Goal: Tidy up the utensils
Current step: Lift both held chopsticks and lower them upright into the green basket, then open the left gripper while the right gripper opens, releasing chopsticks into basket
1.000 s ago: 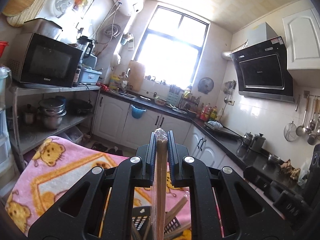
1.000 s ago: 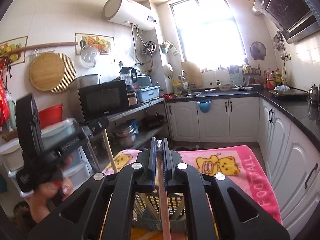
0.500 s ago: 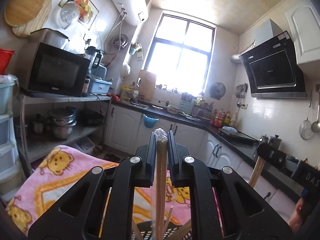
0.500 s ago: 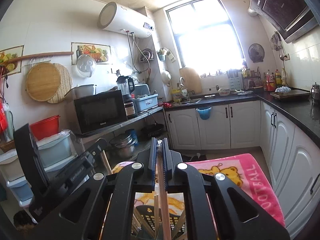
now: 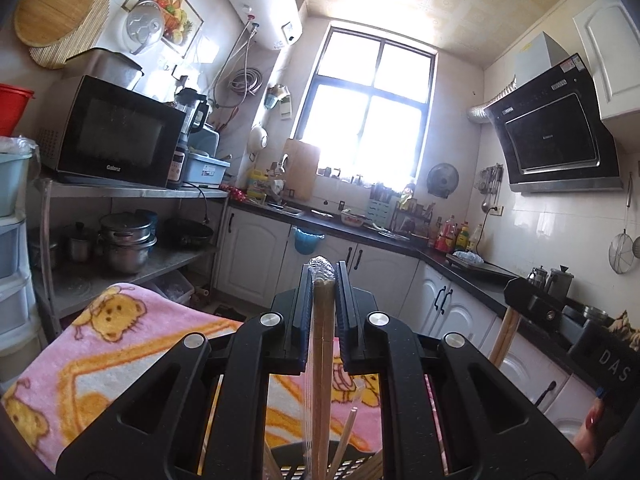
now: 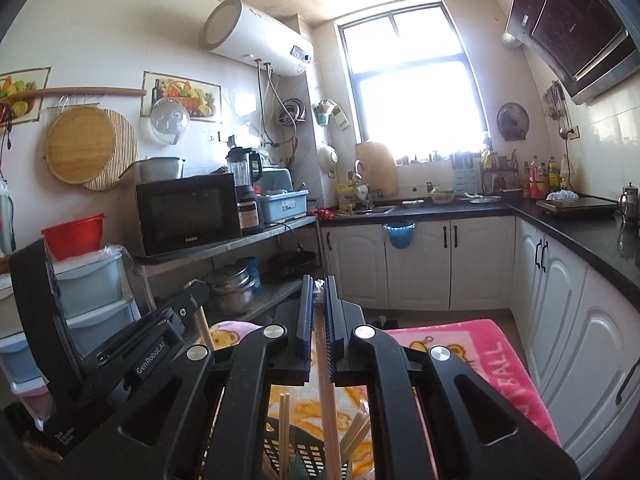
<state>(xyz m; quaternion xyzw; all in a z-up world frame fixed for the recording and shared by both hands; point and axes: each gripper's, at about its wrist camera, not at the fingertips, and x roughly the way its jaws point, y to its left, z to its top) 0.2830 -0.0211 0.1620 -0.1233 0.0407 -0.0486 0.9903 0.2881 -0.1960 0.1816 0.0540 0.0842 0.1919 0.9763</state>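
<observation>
Both hands are out over the pink bear-print blanket [image 5: 120,364] now, each with a hand-held gripper pointing roughly level toward the window end of the kitchen. The left hand-held gripper [image 5: 324,280] is clamped on a plastic-wrapped bundle of wooden chopsticks [image 5: 322,344]; the bundle stands upright between the blue-edged pads, its crinkled wrapped top poking just above the fingertips, and its lower length runs straight down behind the jaws. Right below it sits the black slotted basket [image 5: 296,470], with a few loose chopsticks [image 5: 347,436] leaning in it at angles. The bundle's lower end drops toward the basket's mouth, though I cannot tell whether it touches the bottom.

Over on the right, the right hand-held gripper [image 6: 317,284] is pinched tight on a reddish-brown pair of chopsticks [image 6: 326,396], also held upright, the top end barely showing between the pads and the shaft running down into the same black basket [image 6: 310,454]. More loose sticks [image 6: 283,432] stand and lean in that basket on either side of the held pair.

The two tools are close together, side by side: from the right camera the left one's black body [image 6: 120,360] fills the lower left, with its wooden bundle showing beneath it, and from the left camera the other tool [image 5: 560,312] sits at the right edge with its sticks hanging down.
</observation>
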